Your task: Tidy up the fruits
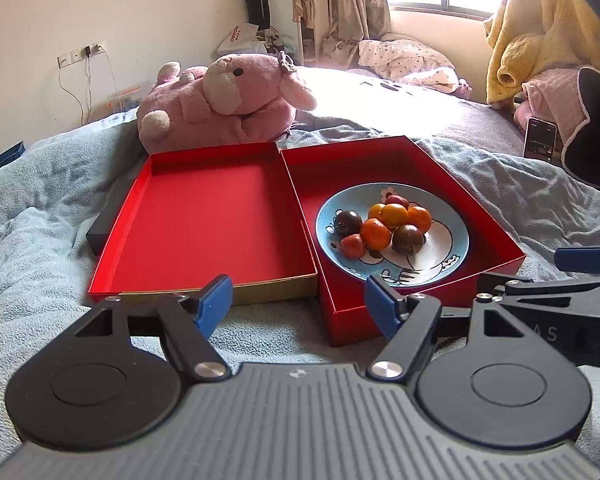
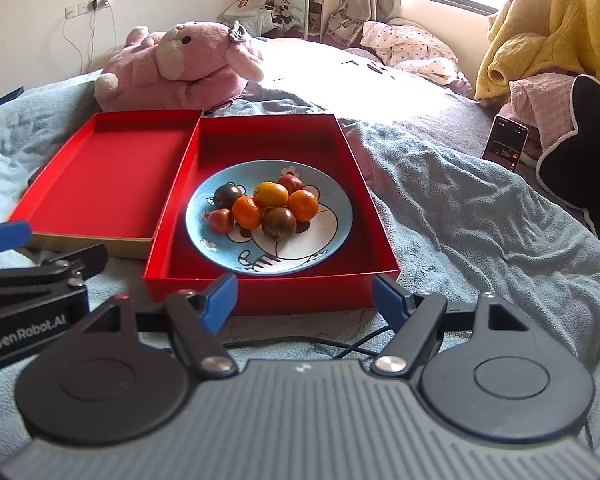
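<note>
A blue cartoon plate (image 1: 448,258) (image 2: 324,240) sits in the right red box (image 1: 496,240) (image 2: 380,240) and holds several small fruits: orange ones (image 1: 376,234) (image 2: 247,212), dark ones (image 1: 408,239) (image 2: 279,222) and reddish ones (image 1: 353,245) (image 2: 221,221). The left red box (image 1: 204,220) (image 2: 100,184) has nothing in it. My left gripper (image 1: 298,306) is open and empty just before the boxes' near edges. My right gripper (image 2: 305,300) is open and empty before the right box. Each gripper shows at the edge of the other's view.
The boxes lie on a blue-grey blanket (image 1: 40,208) (image 2: 480,220) on a bed. A pink plush toy (image 1: 220,100) (image 2: 180,68) lies behind them. A phone (image 1: 540,140) (image 2: 506,142) leans at the right, by yellow and pink clothes. A cable (image 2: 340,346) runs under my right gripper.
</note>
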